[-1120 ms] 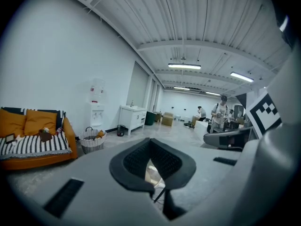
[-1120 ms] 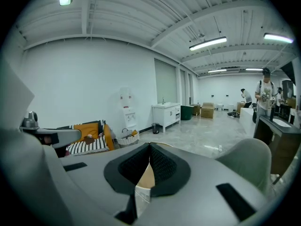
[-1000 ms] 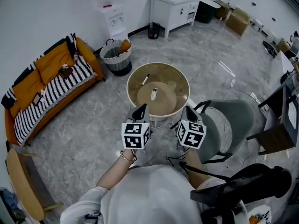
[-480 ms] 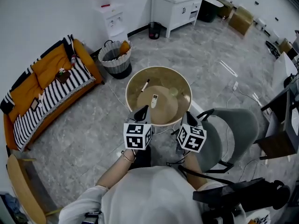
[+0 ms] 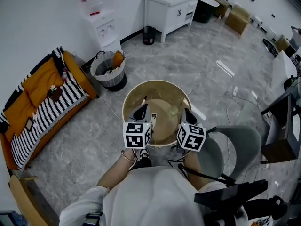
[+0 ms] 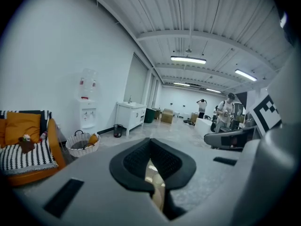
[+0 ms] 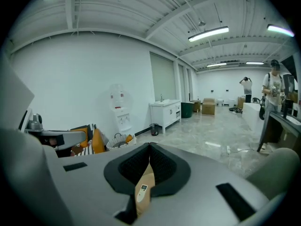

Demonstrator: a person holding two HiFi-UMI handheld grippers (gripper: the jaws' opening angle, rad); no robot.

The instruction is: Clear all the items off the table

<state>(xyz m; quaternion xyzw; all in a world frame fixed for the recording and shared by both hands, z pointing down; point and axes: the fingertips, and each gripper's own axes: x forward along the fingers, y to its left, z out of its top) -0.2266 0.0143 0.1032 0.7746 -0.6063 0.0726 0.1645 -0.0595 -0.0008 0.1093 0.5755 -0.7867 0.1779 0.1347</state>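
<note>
Wooden table (image 5: 178, 91): one white remote (image 7: 141, 192)

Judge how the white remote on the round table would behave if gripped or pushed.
The remote looks slim and rigid, probably stiff and light. Lying flat on the smooth round table, it would likely slide rather than roll or tip. Its low profile may make pinching awkward.

Against the white wall we see an orange sofa (image 5: 35, 84) draped with a black-and-white striped blanket (image 5: 49, 112). Just beside its end stands a round white woven basket (image 5: 108, 70) holding something orange. Further along the wall we find a white water dispenser (image 5: 100, 25), a small black bin (image 5: 148, 35) and a white sink cabinet (image 5: 170, 8). A grey padded chair (image 5: 233, 147) stands on the grey marbled floor (image 5: 197, 65).
</note>
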